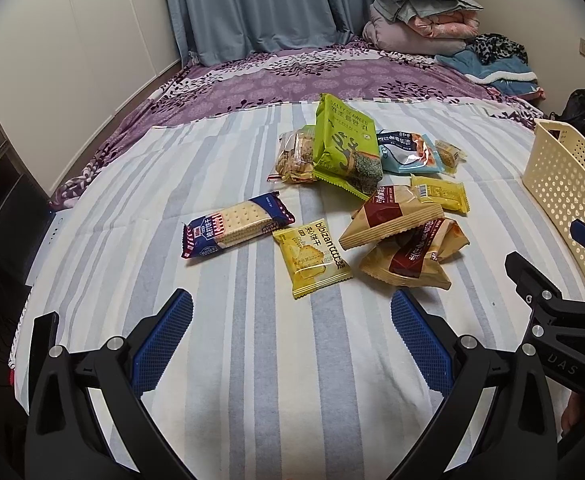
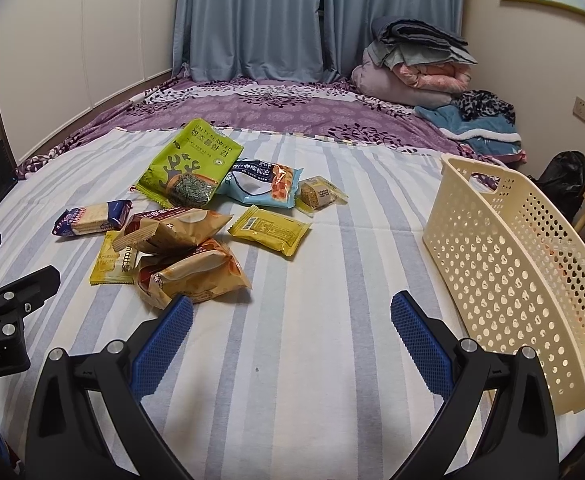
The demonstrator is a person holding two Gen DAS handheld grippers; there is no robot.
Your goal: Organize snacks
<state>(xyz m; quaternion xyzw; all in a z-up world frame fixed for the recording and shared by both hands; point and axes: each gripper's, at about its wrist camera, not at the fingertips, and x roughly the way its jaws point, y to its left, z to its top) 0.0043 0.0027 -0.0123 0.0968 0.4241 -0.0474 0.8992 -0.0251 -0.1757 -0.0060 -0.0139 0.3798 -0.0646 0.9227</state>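
Observation:
Several snack packs lie on a striped sheet. A blue cracker pack (image 1: pixel 236 226) and a yellow biscuit pack (image 1: pixel 312 258) are nearest my left gripper (image 1: pixel 291 322), which is open and empty just short of them. Two brown wafer packs (image 2: pixel 188 248) lie just ahead-left of my right gripper (image 2: pixel 291 322), also open and empty. A green seaweed bag (image 2: pixel 190 164), a light-blue bag (image 2: pixel 264 184) and a yellow bar pack (image 2: pixel 270 229) lie farther back. A cream perforated basket (image 2: pixel 504 256) stands at the right.
The striped sheet (image 2: pixel 332 360) covers the near part of a bed with a purple floral cover (image 2: pixel 276 108). Folded quilts (image 2: pixel 416 64) and clothes are piled at the far right corner. Blue curtains and white wardrobe doors stand behind.

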